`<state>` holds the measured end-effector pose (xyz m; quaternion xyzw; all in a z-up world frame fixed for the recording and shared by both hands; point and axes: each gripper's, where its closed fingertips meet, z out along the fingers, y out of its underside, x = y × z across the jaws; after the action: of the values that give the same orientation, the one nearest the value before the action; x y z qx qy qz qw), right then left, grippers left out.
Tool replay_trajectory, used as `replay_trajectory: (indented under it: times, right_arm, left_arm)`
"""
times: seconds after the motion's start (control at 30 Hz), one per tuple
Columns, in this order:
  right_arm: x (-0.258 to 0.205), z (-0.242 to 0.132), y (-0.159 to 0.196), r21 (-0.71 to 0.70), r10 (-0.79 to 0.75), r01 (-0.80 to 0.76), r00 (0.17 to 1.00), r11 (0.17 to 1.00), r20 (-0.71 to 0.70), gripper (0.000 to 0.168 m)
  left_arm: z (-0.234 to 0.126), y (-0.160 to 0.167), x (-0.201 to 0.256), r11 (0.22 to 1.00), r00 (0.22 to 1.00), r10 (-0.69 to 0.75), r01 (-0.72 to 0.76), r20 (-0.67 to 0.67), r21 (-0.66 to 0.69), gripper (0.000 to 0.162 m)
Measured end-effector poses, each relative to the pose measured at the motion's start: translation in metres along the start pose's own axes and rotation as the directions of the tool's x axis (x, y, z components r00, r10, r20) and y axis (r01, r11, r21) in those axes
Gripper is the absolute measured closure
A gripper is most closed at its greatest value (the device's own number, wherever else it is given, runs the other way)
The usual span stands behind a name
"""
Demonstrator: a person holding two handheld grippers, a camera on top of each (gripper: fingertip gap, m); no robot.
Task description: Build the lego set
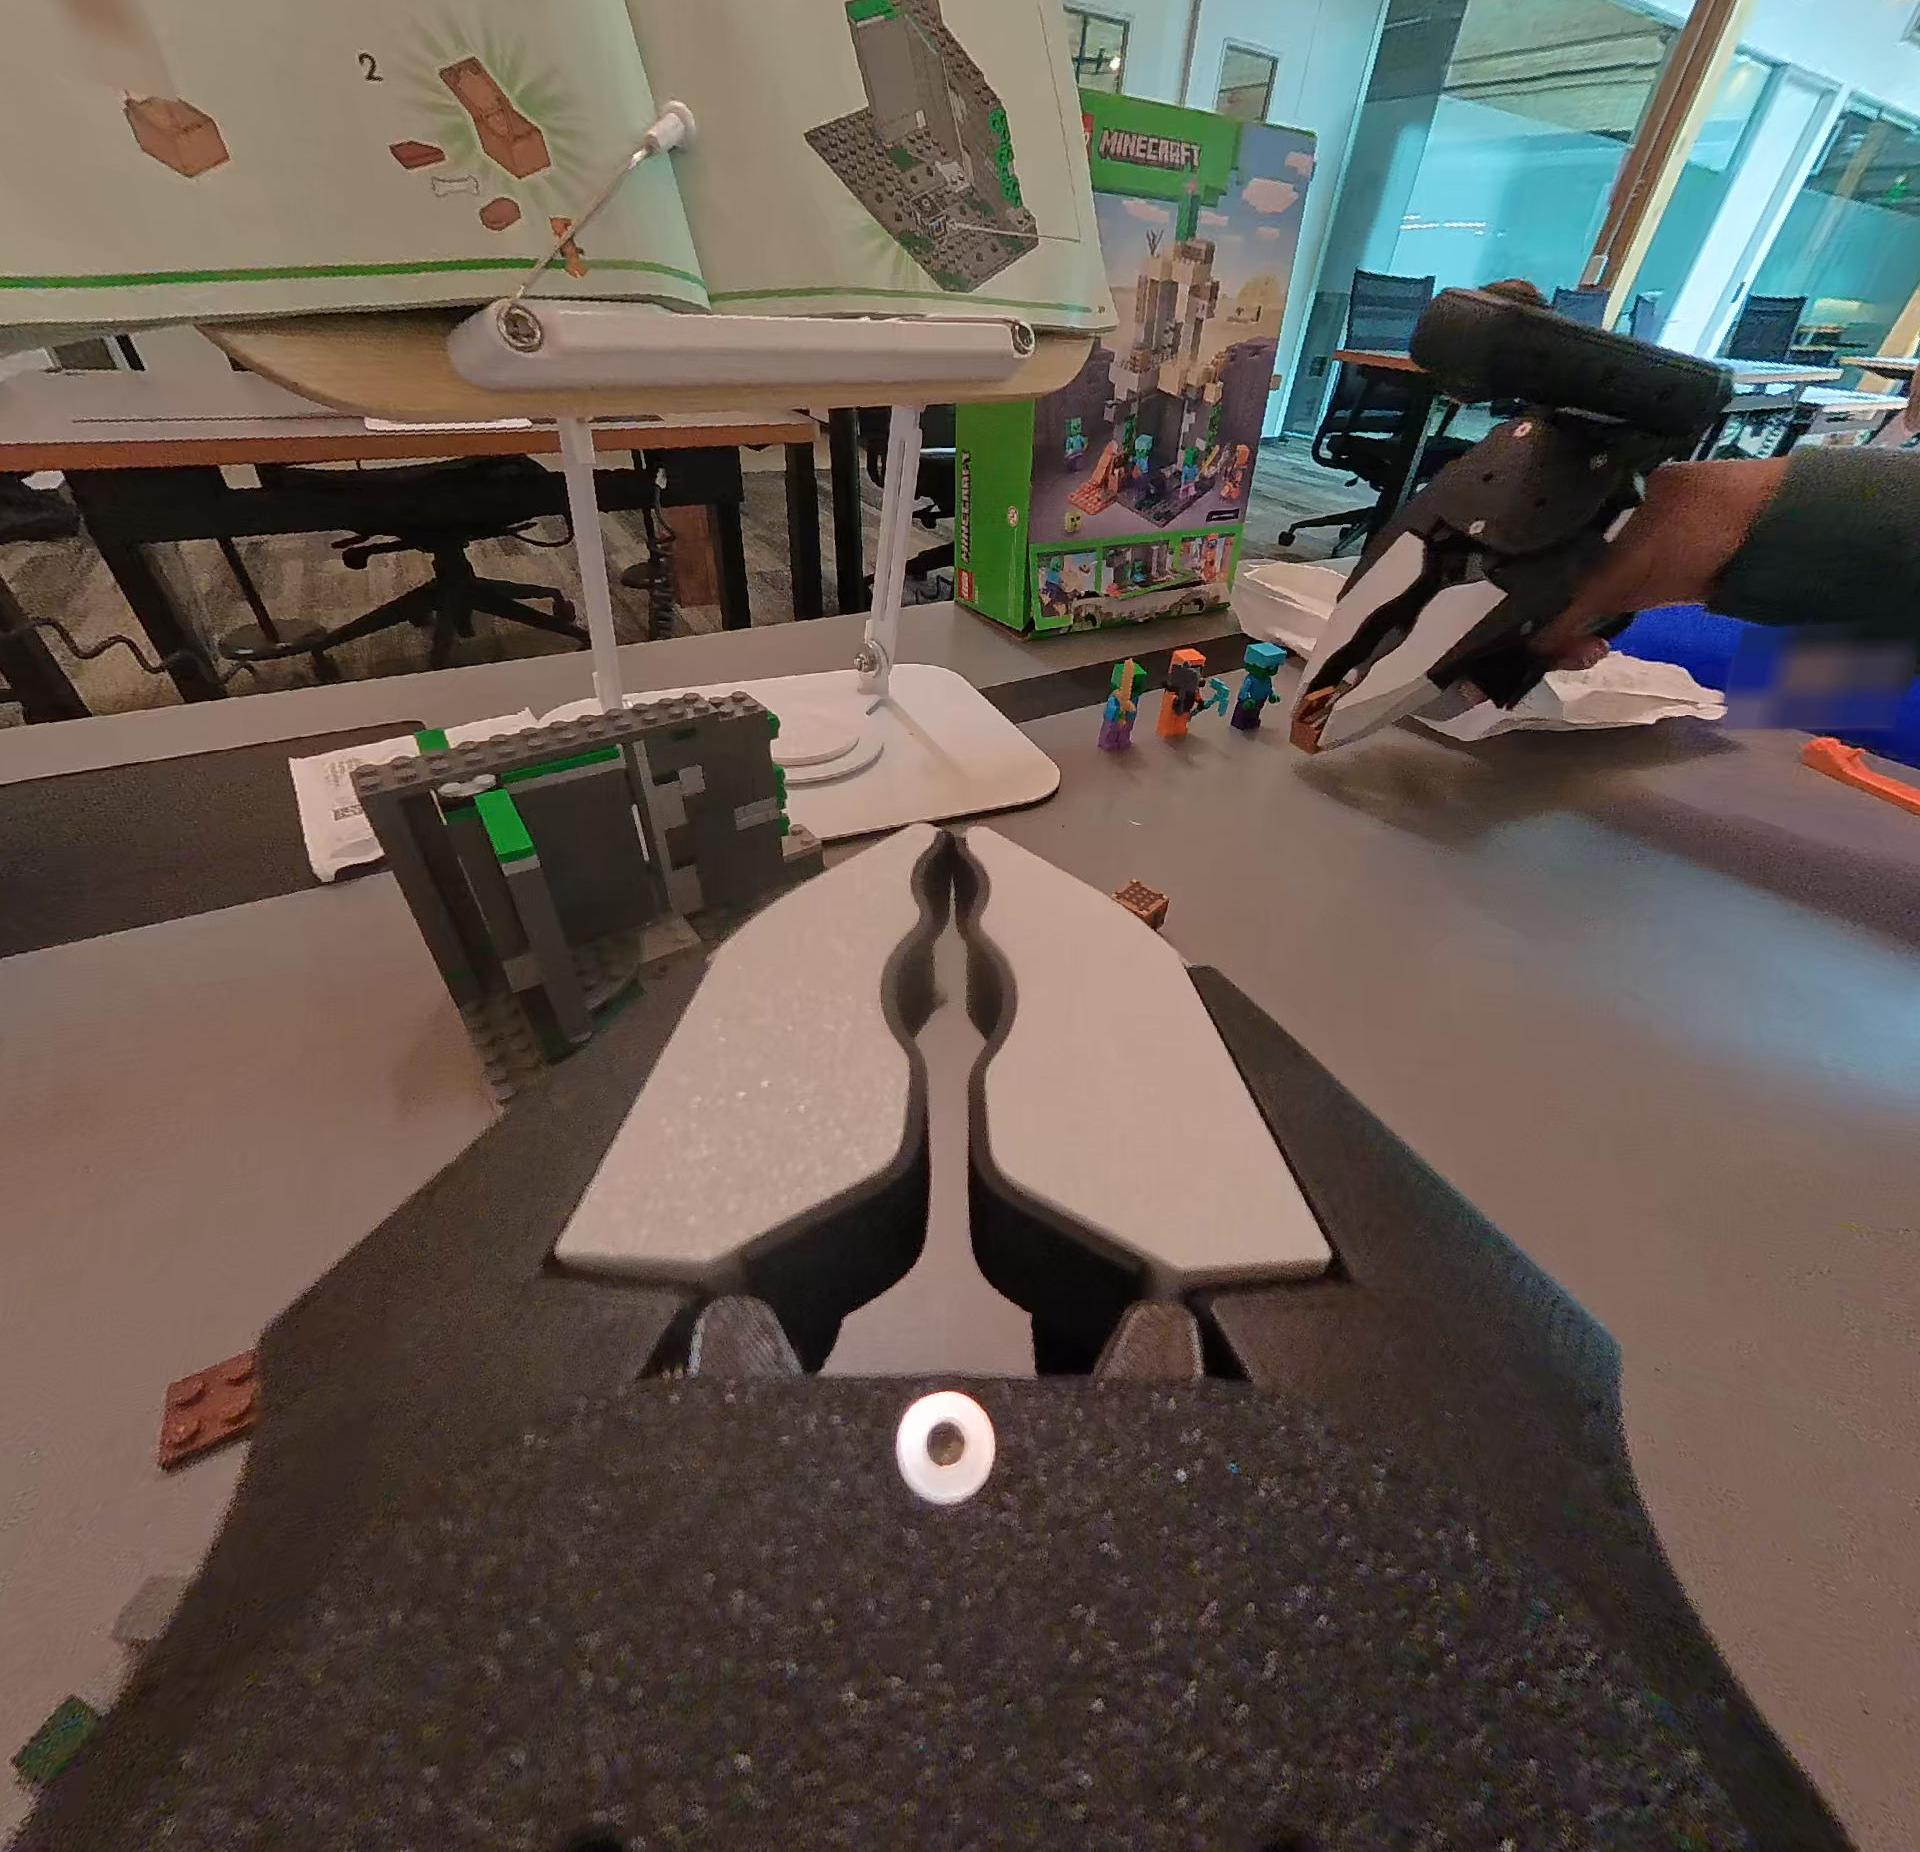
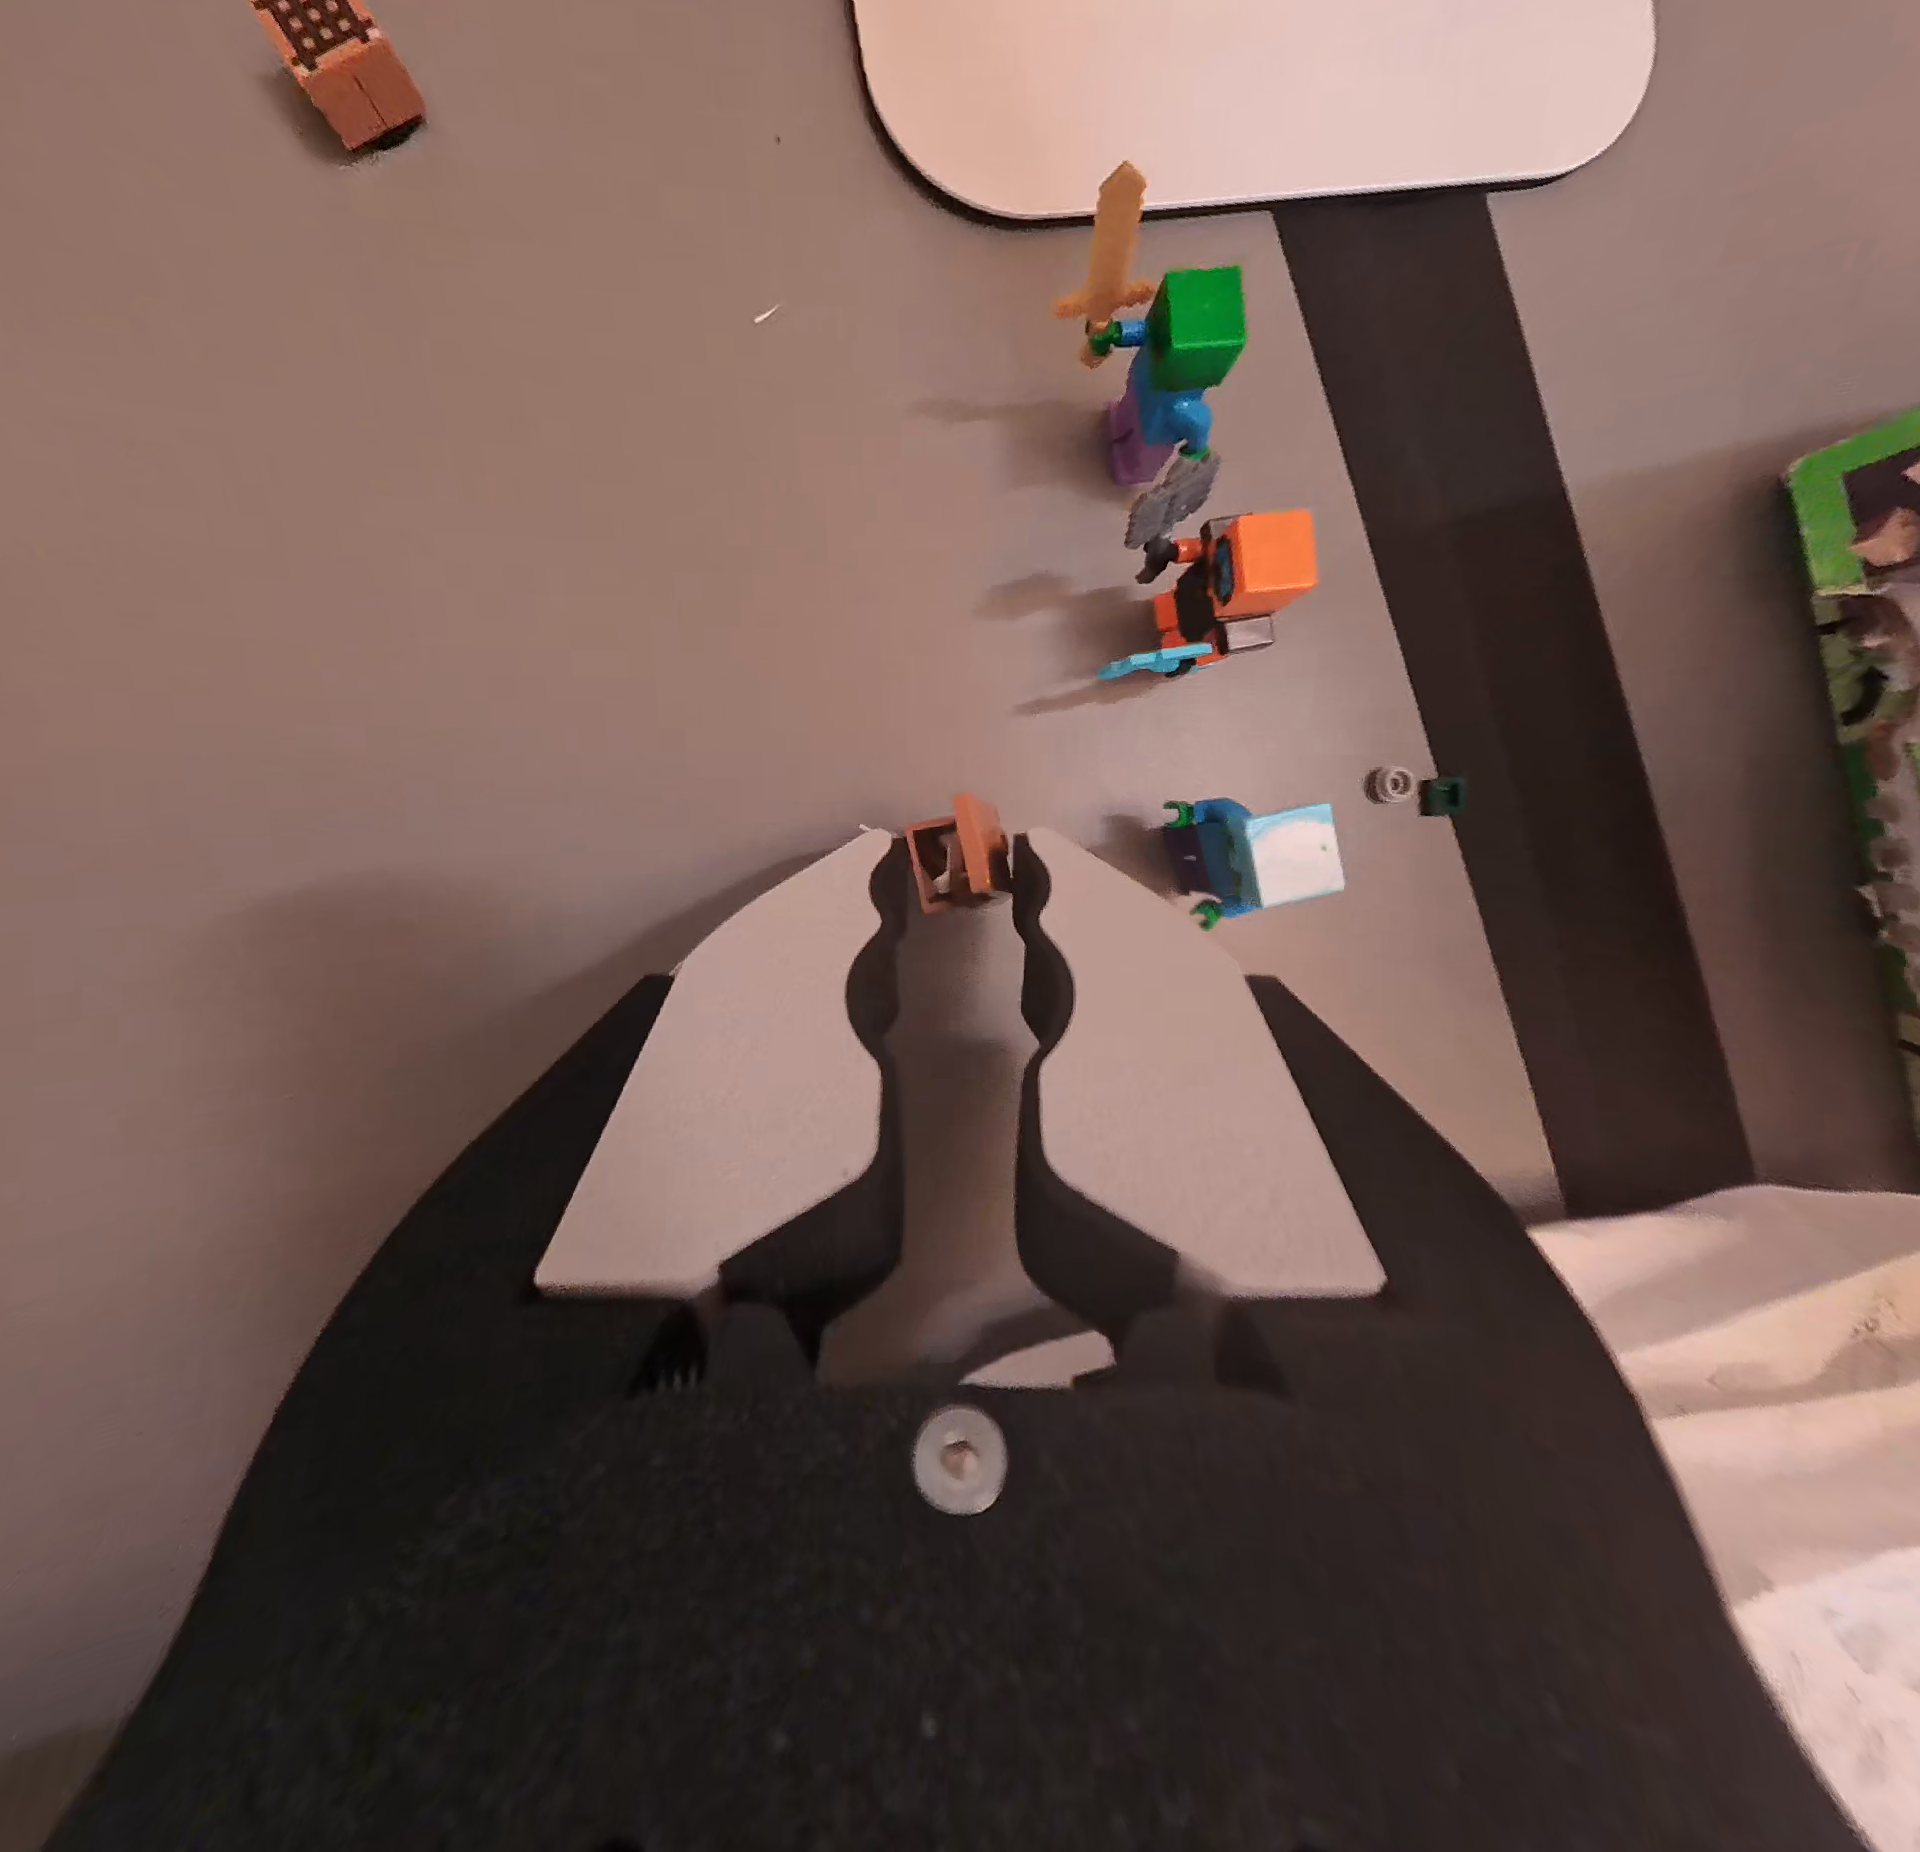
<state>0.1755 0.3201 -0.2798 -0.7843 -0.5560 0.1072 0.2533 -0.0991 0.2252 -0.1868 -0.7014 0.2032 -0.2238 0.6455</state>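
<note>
My left gripper [image 1: 948, 846] is shut and empty, low over the grey table beside the grey and green lego build [image 1: 582, 867]. My right gripper [image 2: 956, 857] is shut on a small brown chest piece [image 2: 958, 855] with its lid ajar. It also shows in the left wrist view [image 1: 1317, 727], just above the table at the right, with the chest piece [image 1: 1311, 722] at its tips. A brown crate block [image 2: 338, 52] lies on the table; it also shows in the left wrist view [image 1: 1143, 900]. A brown plate [image 1: 208, 1407] lies at the left.
Three minifigures [image 2: 1195, 597] stand in a row near my right gripper, also in the left wrist view [image 1: 1184, 701]. The instruction booklet [image 1: 520, 119] rests on a white stand [image 1: 914, 753]. The set box [image 1: 1132, 379], white bags [image 1: 1600, 690] and an orange tool [image 1: 1860, 774] lie behind. One gripper's finger ends stand about 30 cm off the other's. To reach the brown plate [image 1: 208, 1407] in a straight line is about 20 cm for my left fingers, about 45 cm for my right.
</note>
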Motion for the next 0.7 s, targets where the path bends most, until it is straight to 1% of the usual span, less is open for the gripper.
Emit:
replay_trajectory:
  times: [0.03, 0.23, 0.33, 0.4, 0.47, 0.53, 0.6, 0.7]
  right_arm:
    - [0.001, 0.002, 0.001, -0.006, -0.004, 0.004, 1.000, 1.000, 0.003, 0.150]
    - [0.004, 0.009, 0.009, -0.011, 0.006, -0.006, 1.000, 1.000, 0.012, 0.149]
    - [0.004, 0.007, 0.007, 0.003, 0.006, -0.006, 1.000, 1.000, 0.006, 0.140]
    - [0.006, 0.001, 0.002, 0.015, -0.001, 0.001, 1.000, 1.000, -0.009, 0.138]
    - [0.001, -0.012, -0.018, 0.075, -0.024, 0.026, 0.999, 0.997, -0.024, 0.138]
    - [-0.020, -0.020, -0.047, 0.136, -0.093, 0.093, 0.996, 0.986, -0.008, 0.140]
    - [-0.049, -0.012, -0.071, 0.138, -0.189, 0.184, 0.982, 0.973, 0.027, 0.140]
    - [-0.084, 0.016, -0.094, 0.103, -0.291, 0.282, 0.952, 0.954, 0.096, 0.140]
  left_arm:
    - [0.000, 0.000, 0.000, 1.000, 1.000, 0.000, 0.000, 0.000, 0.000, 0.162]
    - [0.000, 0.000, -0.001, 1.000, 1.000, -0.006, 0.006, -0.002, 0.000, 0.162]
    - [0.001, 0.001, 0.000, 1.000, 1.000, -0.008, 0.008, -0.007, -0.008, 0.162]
    - [0.001, 0.002, 0.000, 1.000, 1.000, -0.007, 0.007, -0.008, -0.010, 0.162]
    - [0.001, 0.002, 0.000, 1.000, 1.000, -0.007, 0.007, -0.008, -0.010, 0.162]
    - [0.001, 0.002, 0.000, 1.000, 1.000, -0.008, 0.008, -0.007, -0.010, 0.162]
    - [0.002, 0.003, 0.000, 1.000, 1.000, -0.013, 0.013, -0.011, -0.012, 0.162]
    - [0.003, 0.004, 0.002, 1.000, 1.000, -0.014, 0.014, -0.020, -0.017, 0.162]
